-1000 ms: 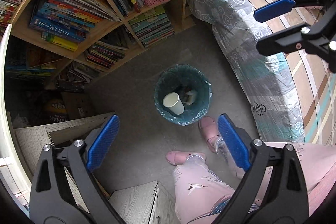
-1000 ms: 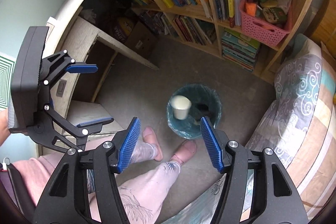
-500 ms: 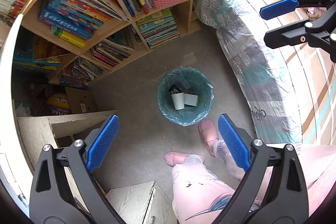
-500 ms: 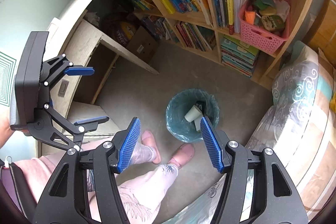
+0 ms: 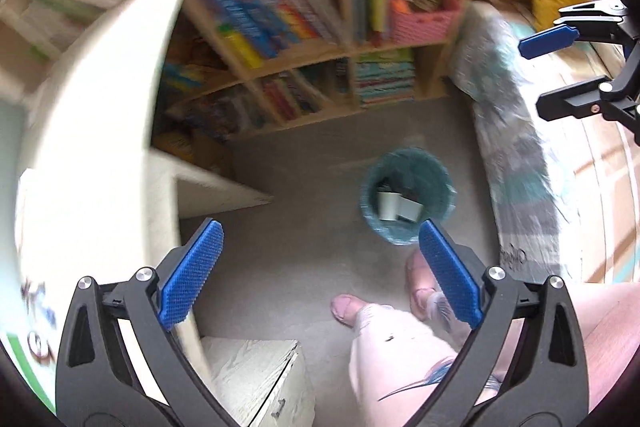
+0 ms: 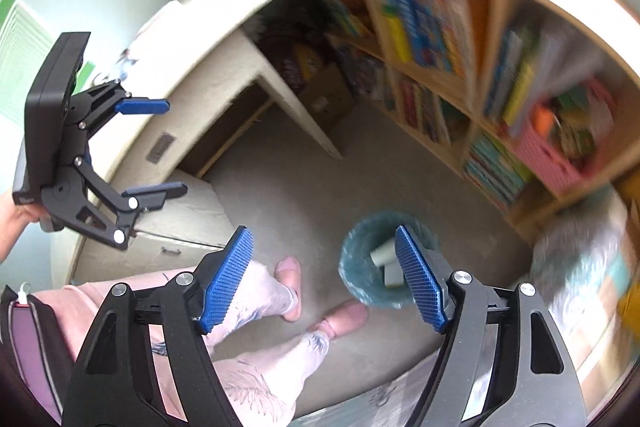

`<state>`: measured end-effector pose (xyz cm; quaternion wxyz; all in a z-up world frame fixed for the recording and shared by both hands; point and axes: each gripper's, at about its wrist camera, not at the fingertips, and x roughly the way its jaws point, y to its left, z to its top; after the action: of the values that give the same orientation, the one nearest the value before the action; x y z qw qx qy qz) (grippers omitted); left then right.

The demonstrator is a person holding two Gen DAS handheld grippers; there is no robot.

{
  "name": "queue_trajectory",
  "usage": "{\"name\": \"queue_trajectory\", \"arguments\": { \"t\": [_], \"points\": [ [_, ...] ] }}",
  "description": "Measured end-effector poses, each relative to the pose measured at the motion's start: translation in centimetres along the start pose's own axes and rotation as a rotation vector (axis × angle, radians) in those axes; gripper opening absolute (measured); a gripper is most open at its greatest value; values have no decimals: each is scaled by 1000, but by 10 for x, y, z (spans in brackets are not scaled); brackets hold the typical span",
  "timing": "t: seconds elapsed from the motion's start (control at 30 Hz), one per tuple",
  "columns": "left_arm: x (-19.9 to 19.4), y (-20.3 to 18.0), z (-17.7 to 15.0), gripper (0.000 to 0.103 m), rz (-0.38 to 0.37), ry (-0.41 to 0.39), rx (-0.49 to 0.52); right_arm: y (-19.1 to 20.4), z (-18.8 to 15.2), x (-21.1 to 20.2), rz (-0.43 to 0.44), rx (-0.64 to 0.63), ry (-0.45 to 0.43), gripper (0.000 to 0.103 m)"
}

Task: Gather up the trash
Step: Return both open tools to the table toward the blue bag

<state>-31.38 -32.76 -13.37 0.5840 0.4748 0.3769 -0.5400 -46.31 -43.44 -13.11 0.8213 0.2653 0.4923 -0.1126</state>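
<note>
Looking down both wrist cams, I've got the trash bin [image 5: 408, 195] on the floor ahead of and below both tongs — teal liner, sitting between the bookshelf [image 5: 320, 39] and the bed [image 5: 516, 131], just beyond the person's slippered feet [image 5: 348, 305]. Inside it lie a white paper cup [image 5: 387, 205] and a pale carton-like piece [image 5: 410, 207], side by side; something dark behind them, can't tell what.

Left gripper [image 5: 320, 275]: jaws spread wide, nothing btwn the pads. Bin sits up and to the right of its centre line, near the right pad.

Right gripper [image 6: 324, 279]: jaws have just been opening wider, nothing btwn them, spread now. Bin is just inside its right pad, partly hidden by it, so this one is lined up closer — my judgement, right hand is the nearer to the bin.

Both tongs are empty, so as I read it the drop is done and the next piece of trash has to be found. None shows on the floor in either view; desk top [image 6: 208, 39] at left is blown out and blurred — can't tell what's on it.
</note>
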Motion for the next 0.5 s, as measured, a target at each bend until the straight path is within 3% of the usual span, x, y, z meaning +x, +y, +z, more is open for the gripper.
{"name": "queue_trajectory", "arguments": {
  "t": [0.17,0.5],
  "points": [
    [-25,74,-35,96,100,1,-158,50,60,12,55,-185,1,84],
    [-45,228,-126,96,247,67,-444,177,185,58,119,-521,15,88]
  ]
}}
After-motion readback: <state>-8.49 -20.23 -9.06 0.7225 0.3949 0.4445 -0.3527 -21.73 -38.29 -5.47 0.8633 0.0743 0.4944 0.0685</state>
